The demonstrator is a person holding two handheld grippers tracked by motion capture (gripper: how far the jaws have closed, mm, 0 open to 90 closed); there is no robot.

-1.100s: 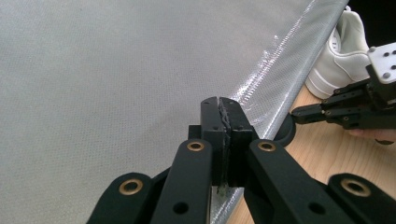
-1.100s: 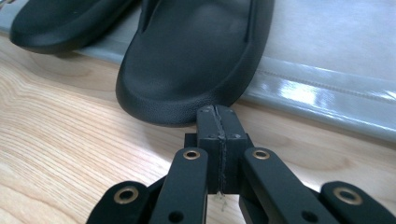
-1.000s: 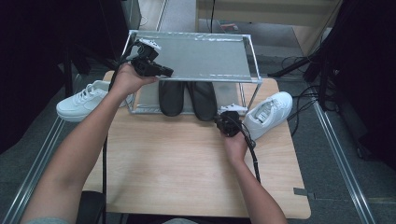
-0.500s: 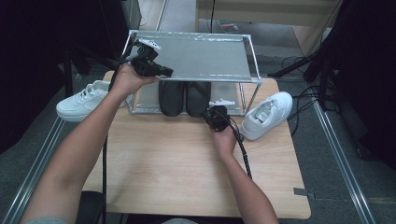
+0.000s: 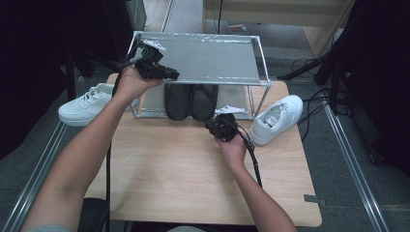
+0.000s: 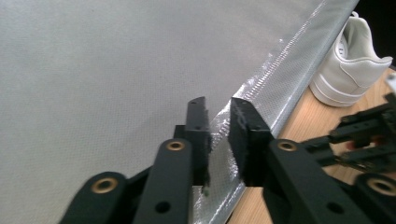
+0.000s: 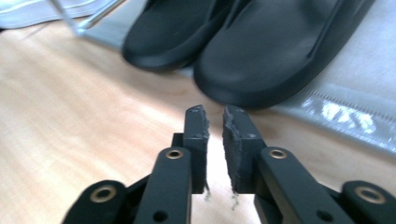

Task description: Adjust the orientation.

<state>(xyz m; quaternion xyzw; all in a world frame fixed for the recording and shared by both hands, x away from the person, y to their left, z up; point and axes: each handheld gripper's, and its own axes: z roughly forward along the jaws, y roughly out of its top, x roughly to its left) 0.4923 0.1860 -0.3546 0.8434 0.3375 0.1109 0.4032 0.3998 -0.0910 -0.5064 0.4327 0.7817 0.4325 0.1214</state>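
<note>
A pair of black slippers (image 5: 191, 99) (image 7: 280, 51) lies on the lower shelf of a metal rack (image 5: 261, 63). My left gripper (image 5: 173, 75) rests over the front left of the rack's grey top shelf (image 6: 93, 70). Its jaws have just been opening and stand a little apart (image 6: 218, 112), with nothing pressed between them; the shelf's silver edge shows through the gap. My right gripper (image 5: 212, 123) (image 7: 215, 116) hovers low over the wooden table (image 5: 193, 174), pointing at the toe of the right slipper. Its jaws have also just been opening, with nothing between them.
One white sneaker (image 5: 278, 118) (image 6: 350, 60) lies on the table right of the rack. Another white sneaker (image 5: 87, 104) sits left of the rack at the table's edge. Cables trail from both grippers. Dark stands surround the table.
My right gripper has moved left from the white sneaker to the front of the black slippers. The left hand has stayed at the top shelf.
</note>
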